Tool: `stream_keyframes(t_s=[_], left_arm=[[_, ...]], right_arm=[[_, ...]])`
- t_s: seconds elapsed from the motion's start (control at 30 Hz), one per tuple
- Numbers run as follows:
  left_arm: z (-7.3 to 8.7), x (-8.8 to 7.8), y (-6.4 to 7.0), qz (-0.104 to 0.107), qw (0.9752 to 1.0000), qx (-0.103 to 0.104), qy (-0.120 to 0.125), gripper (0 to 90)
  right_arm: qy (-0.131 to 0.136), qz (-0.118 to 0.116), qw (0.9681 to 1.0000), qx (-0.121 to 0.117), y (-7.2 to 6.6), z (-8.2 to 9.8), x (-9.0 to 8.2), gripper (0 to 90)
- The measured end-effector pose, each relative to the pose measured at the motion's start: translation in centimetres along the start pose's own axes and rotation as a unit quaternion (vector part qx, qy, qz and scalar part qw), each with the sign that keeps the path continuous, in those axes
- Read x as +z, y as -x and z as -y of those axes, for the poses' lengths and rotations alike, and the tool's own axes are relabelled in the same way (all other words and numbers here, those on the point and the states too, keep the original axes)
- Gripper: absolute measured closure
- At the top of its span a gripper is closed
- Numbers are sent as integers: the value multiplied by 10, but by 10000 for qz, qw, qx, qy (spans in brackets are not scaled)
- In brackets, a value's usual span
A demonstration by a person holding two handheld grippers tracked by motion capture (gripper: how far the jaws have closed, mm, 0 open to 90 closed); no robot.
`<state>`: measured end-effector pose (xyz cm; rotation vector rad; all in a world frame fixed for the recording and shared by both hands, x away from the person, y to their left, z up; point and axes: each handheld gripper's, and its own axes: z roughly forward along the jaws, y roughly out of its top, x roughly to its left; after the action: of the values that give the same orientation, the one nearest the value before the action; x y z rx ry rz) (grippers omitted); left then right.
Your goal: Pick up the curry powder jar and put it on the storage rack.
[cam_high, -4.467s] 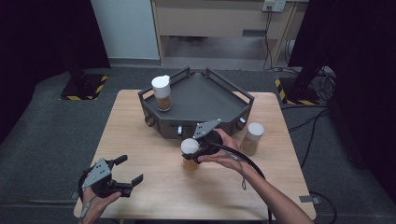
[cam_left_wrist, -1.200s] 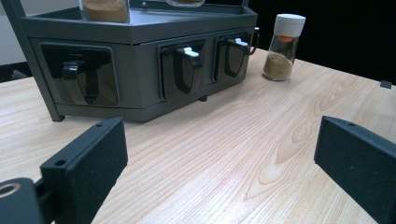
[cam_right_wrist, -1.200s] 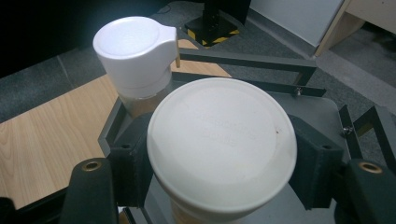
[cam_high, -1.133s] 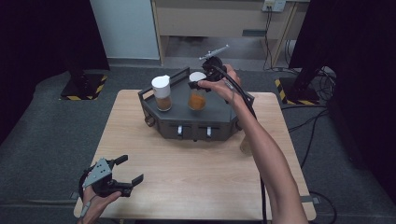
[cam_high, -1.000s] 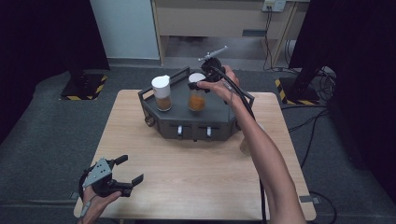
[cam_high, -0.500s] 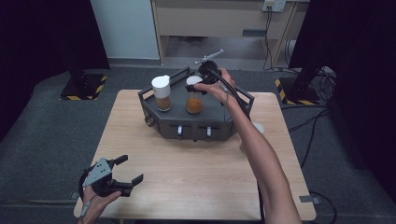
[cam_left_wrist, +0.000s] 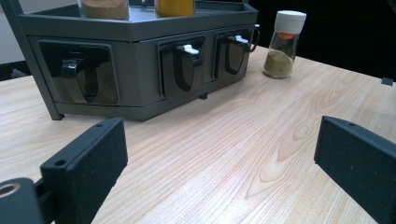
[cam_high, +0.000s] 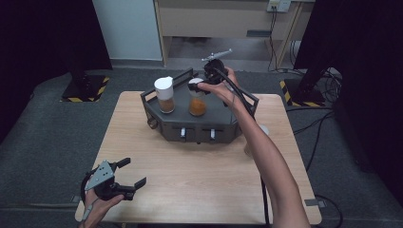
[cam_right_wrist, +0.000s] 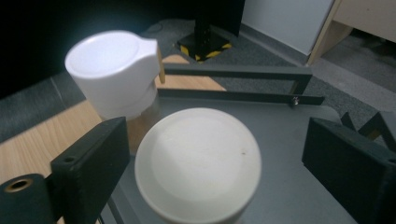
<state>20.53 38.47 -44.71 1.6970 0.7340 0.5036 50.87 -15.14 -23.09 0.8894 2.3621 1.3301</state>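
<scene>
A dark grey spice rack point(cam_high: 190, 126) stands at the back middle of the table. On its top shelf a jar of brown spice with a white spouted cap point(cam_high: 165, 94) point(cam_right_wrist: 112, 70) stands beside a jar of orange spice point(cam_high: 197, 105) with a flat white lid point(cam_right_wrist: 198, 163). My right gripper point(cam_high: 203, 84) point(cam_right_wrist: 215, 140) hovers over the orange jar. Its jaws have just been opening and now stand either side of the lid with gaps showing. My left gripper point(cam_high: 126, 175) point(cam_left_wrist: 219, 140) rests open and empty near the table's front left corner.
A third jar point(cam_left_wrist: 284, 44) of greenish-brown spice stands on the table right of the rack, partly behind the person's forearm point(cam_high: 259, 142). The rack's front face point(cam_left_wrist: 140, 70) carries several black hooks. Bare wood point(cam_high: 190, 180) lies between the rack and the front edge.
The right gripper brought the orange jar from the table to the rack's top, lowered it beside the brown jar, and its jaws parted from the lid. The left gripper stayed put.
</scene>
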Motion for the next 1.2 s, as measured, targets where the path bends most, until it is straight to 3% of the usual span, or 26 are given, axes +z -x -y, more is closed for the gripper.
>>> stream_keyframes(t_s=[0.2, 0.5, 0.63, 0.87, 0.97, 1.2], left_arm=[[0, 0, 0, 5, 10000, -3, -13, 16], [0, 0, 0, -1, 10000, -1, -16, 16], [0, 0, 0, 2, 10000, -6, -8, 16], [0, 0, 1, 3, 10000, -11, -22, 16], [0, 0, 1, 4, 10000, -8, -17, 16], [0, 0, 1, -10, 10000, -21, -5, 16]], right_arm=[[240, -94, 9997, 42, 2, 3, -29, 56], [535, -137, 9983, -168, -2, 13, -80, 51], [699, -279, 9967, -306, -4, 22, -100, 52], [871, -444, 9937, -554, -13, 50, -133, 54], [891, -494, 9928, -626, -16, 57, -140, 54], [1062, -719, 9873, -936, -20, 91, -163, 52]])
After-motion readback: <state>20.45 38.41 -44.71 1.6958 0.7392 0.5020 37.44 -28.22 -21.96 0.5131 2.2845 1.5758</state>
